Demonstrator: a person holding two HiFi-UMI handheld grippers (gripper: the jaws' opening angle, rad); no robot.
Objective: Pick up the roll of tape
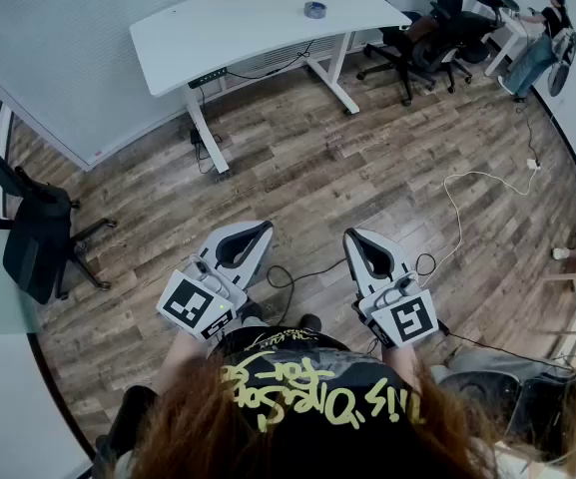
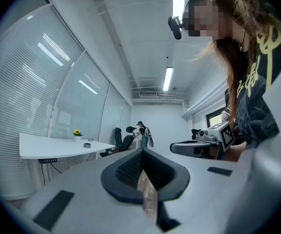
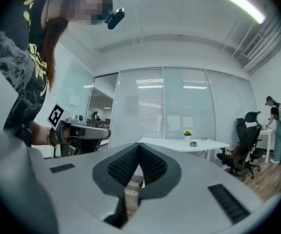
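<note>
- Far off on the table (image 1: pixel 238 23) sits the roll of tape (image 1: pixel 314 9)
- Near, the left gripper (image 1: pixel 261 230) and right gripper (image 1: pixel 351 236) are closed, empty
- Next, I think: walk over, open one

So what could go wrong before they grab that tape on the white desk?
The small grey roll of tape sits far off on the white desk, and a black cable and a white cable trail over the wooden floor ahead: a possible trip. The left gripper and right gripper are shut and must open first.
</note>
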